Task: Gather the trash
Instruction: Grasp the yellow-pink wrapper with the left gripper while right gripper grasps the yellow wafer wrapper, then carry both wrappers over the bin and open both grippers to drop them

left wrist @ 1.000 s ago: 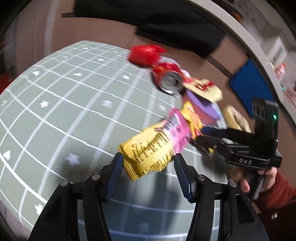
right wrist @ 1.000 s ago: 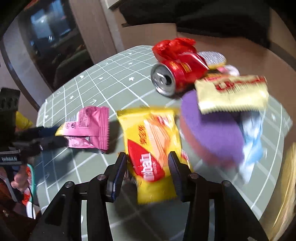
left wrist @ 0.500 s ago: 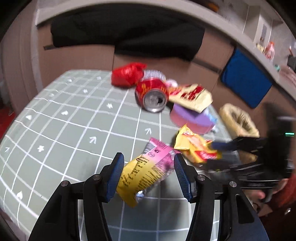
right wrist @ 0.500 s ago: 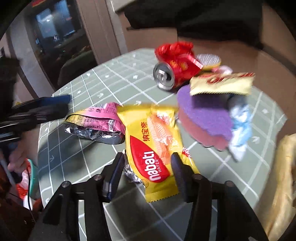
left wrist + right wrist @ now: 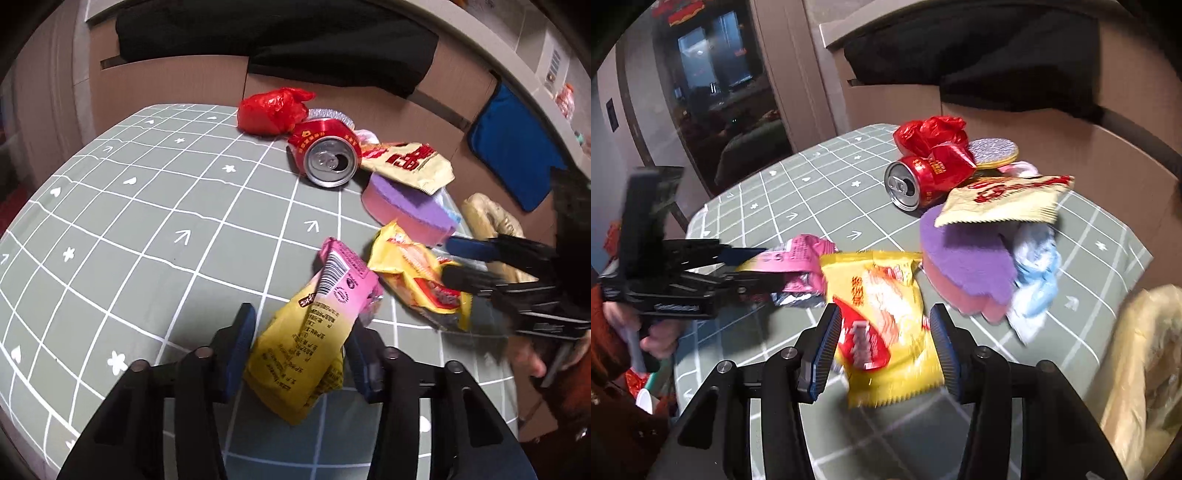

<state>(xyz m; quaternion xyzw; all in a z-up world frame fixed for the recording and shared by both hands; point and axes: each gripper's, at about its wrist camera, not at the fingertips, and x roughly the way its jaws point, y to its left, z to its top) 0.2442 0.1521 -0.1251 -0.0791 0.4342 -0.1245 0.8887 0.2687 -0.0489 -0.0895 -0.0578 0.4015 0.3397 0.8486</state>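
Underneath, green grid-patterned tablecloth (image 5: pixel 155 229)

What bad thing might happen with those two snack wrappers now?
The left gripper is closing on the pink and yellow wrapper; slick foil might slip out. The right gripper straddles the yellow wafer wrapper, which touches the pink one, so lifting either may drag the other.

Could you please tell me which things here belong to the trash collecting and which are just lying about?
Trash: pink wrapper, yellow wafer wrapper, red can, red bag, cream packet.
Lying about: purple sponge, blue pad, black cloth.
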